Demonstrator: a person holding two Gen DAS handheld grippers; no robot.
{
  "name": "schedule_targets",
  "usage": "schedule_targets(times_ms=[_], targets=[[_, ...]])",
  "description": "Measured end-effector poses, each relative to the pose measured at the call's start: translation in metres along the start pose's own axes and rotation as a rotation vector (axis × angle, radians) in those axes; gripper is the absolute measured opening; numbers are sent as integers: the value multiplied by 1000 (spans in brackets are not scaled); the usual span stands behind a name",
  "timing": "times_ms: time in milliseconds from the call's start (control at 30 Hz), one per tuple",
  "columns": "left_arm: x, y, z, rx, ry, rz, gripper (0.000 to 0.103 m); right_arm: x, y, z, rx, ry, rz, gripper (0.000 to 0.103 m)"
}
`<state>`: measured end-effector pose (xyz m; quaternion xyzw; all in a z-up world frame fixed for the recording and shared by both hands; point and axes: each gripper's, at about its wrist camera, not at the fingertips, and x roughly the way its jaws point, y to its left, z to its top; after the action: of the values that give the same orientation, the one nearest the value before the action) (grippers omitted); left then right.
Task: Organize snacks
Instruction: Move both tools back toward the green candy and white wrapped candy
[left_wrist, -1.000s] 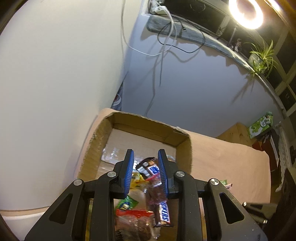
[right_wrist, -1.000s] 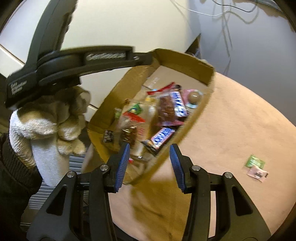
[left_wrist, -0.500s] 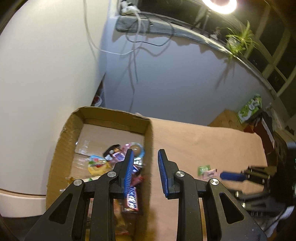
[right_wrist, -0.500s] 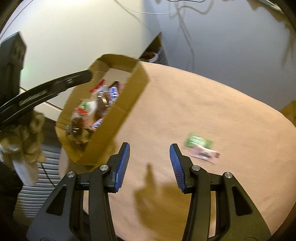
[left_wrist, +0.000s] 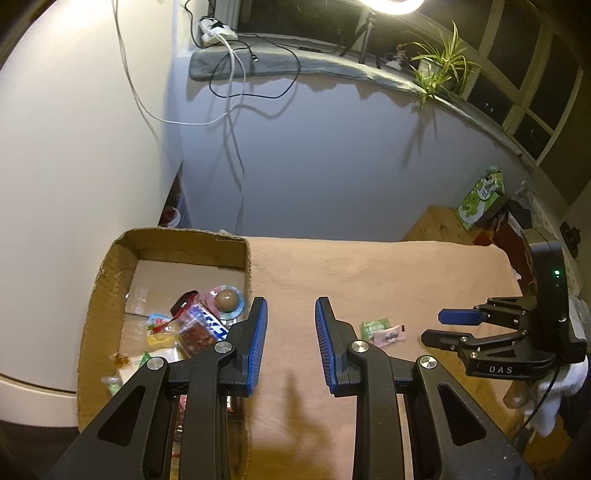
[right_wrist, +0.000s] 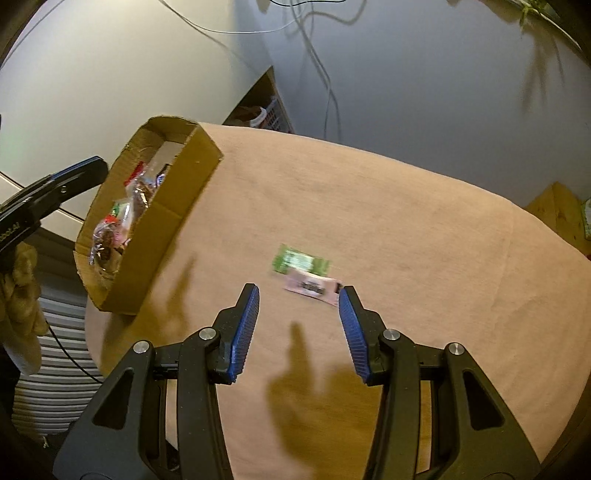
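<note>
A cardboard box (left_wrist: 110, 269) (right_wrist: 173, 206) sits at the table's left end, holding several wrapped snacks: chocolate bars, a round sweet in clear wrap (left_wrist: 226, 300), small packets. Two loose snacks lie on the tan cloth: a green packet (left_wrist: 373, 327) (right_wrist: 300, 260) and a pink one (left_wrist: 390, 335) (right_wrist: 313, 287), side by side. My left gripper (left_wrist: 290, 325) hangs open and empty over the cloth just right of the box wall. My right gripper (right_wrist: 298, 310) is open and empty, just short of the pink packet; it also shows in the left wrist view (left_wrist: 448, 326).
The table (right_wrist: 424, 221) is covered with tan cloth and curves away at the right. A white wall and cables rise behind the box. A wooden stand with a green carton (left_wrist: 480, 199) stands beyond the far right end. A gloved hand (right_wrist: 20, 291) holds the left tool.
My left gripper has slid right, from above the box's snacks to the cloth beside it. My right gripper has swung from the box toward the two loose packets.
</note>
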<state>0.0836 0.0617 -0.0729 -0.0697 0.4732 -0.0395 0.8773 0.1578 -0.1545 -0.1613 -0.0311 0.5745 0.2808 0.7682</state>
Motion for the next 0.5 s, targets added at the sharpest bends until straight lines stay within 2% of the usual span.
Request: schedule_targets(times_ms=[167,267,500], targets=[[4,-3,-4,-1,11,0,25,3,-9,-2,-11,12,-22,48],[8,-3,-10,-11,27,-4,25,8,-12,-2,-29,19,-41,55],[17,-2,-38,-51,92,-18,25,27,-13,-4,-116,70,-89,55]])
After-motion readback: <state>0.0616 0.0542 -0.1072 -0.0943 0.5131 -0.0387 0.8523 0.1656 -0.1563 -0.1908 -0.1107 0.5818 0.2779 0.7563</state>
